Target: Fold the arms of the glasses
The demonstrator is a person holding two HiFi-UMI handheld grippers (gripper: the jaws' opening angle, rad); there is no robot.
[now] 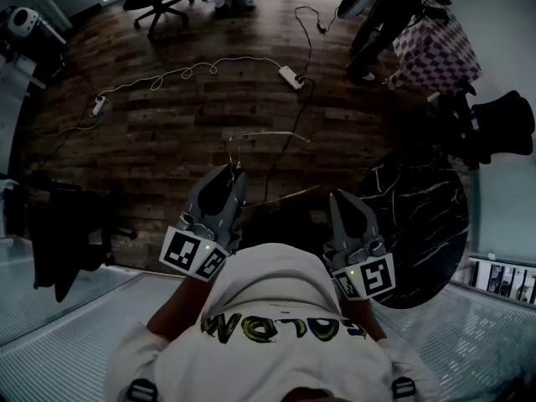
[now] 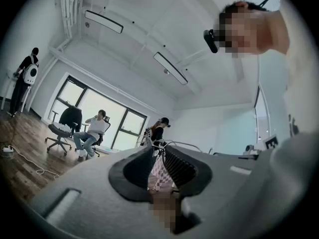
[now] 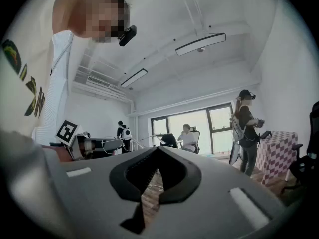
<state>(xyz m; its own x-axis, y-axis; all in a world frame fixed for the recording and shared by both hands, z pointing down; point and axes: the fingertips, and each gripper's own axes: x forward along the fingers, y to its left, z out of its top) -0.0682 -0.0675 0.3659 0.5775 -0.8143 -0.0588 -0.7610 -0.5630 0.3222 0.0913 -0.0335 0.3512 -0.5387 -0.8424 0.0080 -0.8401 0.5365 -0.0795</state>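
The glasses [image 1: 260, 133] seemingly sit just ahead of the left tongs [image 1: 236, 171]; the right tongs [image 1: 340, 196] lie left of the table [image 1: 419, 216].

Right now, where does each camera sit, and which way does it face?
Head view: on the head, steeply down at the floor; shirt, left gripper, right gripper show.
Left gripper view: on that gripper, level, past the held glasses toward the windows; shirt at right.
Right gripper view: on that gripper, level toward windows; shirt at left.
Gripper views share the seated person.
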